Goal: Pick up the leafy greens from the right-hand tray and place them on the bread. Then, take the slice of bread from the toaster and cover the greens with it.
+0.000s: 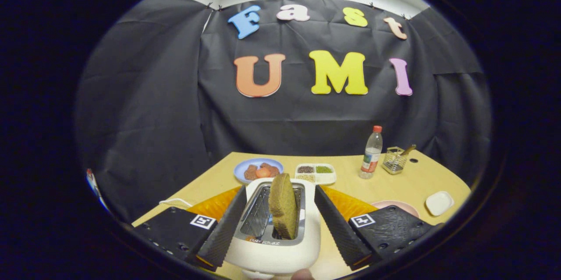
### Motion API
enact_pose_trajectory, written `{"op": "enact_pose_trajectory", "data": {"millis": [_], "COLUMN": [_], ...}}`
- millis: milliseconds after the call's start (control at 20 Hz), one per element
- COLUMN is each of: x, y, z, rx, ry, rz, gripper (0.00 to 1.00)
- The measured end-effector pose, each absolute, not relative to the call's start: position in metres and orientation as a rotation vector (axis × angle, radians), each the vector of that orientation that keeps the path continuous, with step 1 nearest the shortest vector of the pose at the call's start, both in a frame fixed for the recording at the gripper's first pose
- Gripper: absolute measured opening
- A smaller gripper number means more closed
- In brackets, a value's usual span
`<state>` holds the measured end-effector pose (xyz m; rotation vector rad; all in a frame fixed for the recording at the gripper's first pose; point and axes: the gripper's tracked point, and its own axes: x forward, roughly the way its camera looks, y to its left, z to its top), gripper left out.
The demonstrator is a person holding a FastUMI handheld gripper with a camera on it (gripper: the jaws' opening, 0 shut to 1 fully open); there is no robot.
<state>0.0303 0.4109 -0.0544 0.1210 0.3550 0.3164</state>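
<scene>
- Claw point(275, 223) spread wide, fingers either side of the toaster point(274, 245), not touching the bread.
- Bread point(283, 210) stands upright in the toaster's slot, between the fingers.
- Beyond: blue plate point(245, 166), divided tray point(326, 178), bottle point(371, 153).

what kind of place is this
Likely a staged kitchen table inside a demo booth: a toaster with bread sits between the open gripper fingers, a food plate and bottle beyond, black cloth behind.

Blue plate point(239, 169) w/ food, divided seed tray point(331, 178), bottle point(371, 153), wire basket point(394, 161), white dish point(439, 203).
</scene>
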Motion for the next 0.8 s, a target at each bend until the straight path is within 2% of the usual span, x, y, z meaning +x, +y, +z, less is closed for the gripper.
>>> {"op": "enact_pose_trajectory", "data": {"millis": [150,250,650,700,750,800], "x": [0.039,0.043,0.05,0.049,0.049,0.048], "y": [0.413,0.413,0.406,0.403,0.401,0.402], "z": [-0.073,-0.08,-0.078,-0.075,-0.071,-0.066], "rx": [0.116,0.124,0.145,0.164,0.184,0.204], "ry": [0.429,0.456,0.442,0.445,0.442,0.437], "rz": [0.298,0.288,0.248,0.243,0.25,0.262], "gripper": [0.88,0.78,0.16,0.16,0.08,0.08]}}
